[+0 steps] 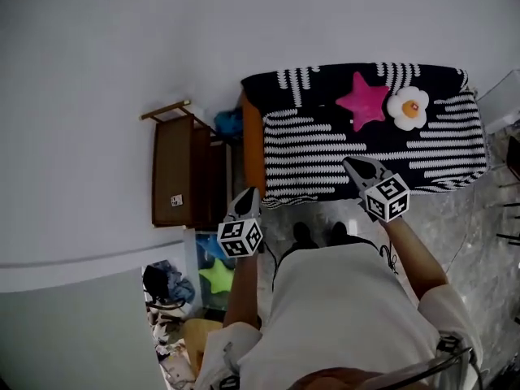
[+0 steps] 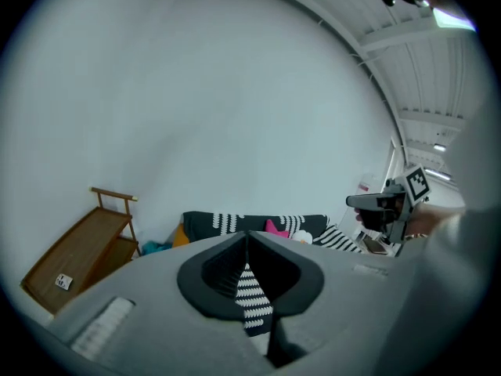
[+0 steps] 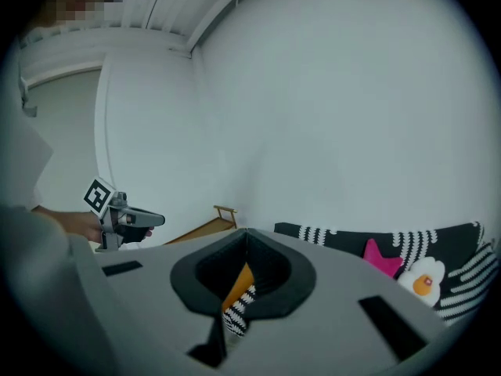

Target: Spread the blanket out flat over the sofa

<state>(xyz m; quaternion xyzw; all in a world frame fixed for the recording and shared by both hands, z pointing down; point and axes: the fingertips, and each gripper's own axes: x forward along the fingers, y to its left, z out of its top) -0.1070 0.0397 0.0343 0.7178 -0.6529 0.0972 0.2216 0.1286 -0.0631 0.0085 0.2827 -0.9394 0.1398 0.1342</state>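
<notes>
My left gripper [image 1: 245,200] pinches the blanket [image 1: 366,149] at the sofa's [image 1: 253,149] front-left corner. My right gripper [image 1: 356,167] hangs over its front edge, jaws pressed together.

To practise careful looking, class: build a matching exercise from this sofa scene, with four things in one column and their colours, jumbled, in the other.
Things:
1 star cushion
2 flower cushion
3 blanket
4 wooden rack

Colours:
a brown
b white with an orange centre
c pink
d black with white stripes

Pairs: 1-c; 2-b; 3-d; 4-a
</notes>
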